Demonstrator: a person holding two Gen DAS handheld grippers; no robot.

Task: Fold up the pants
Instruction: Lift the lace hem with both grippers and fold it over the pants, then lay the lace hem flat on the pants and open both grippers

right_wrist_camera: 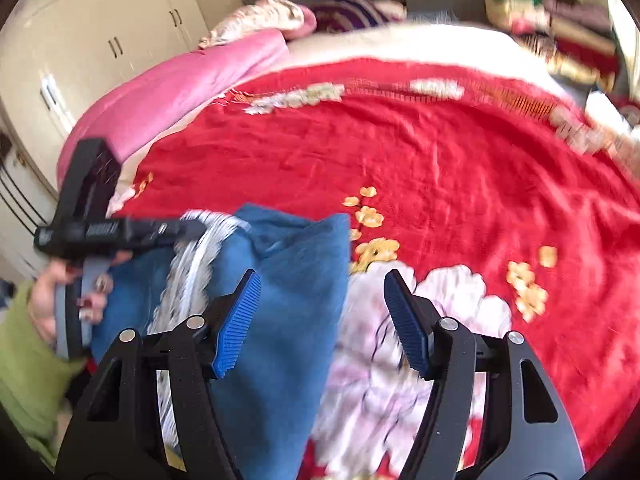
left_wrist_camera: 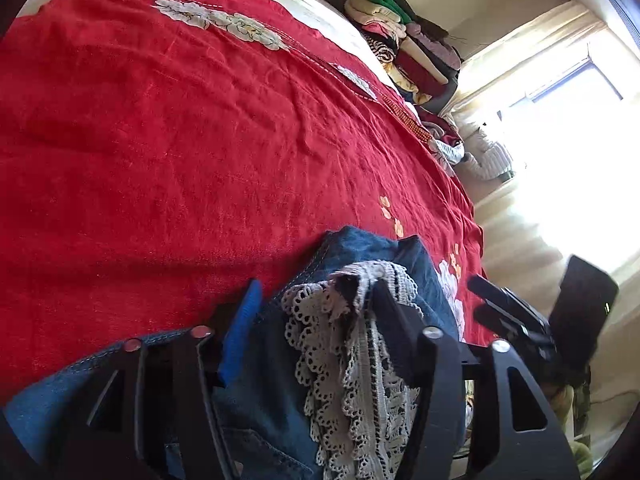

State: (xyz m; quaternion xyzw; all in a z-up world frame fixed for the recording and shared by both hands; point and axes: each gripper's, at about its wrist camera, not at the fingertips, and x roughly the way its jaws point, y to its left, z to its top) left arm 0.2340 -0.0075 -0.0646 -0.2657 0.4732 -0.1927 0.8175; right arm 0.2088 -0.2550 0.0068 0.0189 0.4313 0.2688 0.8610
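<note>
1. The left claw stands partly open above the folded pants; white lace trim drapes over its right finger, and whether the pads press cloth cannot be told.
2. The right claw gapes with nothing between its blue pads; the pants lie under its left finger, toward 9 o'clock.
3. The pants rest at the near edge of a bed under a red blanket with white flowers.
4. At 10 o'clock lies a pink quilt, with cream wardrobe doors beyond.
5. At 1 o'clock a stack of folded clothes sits near a bright window.
</note>
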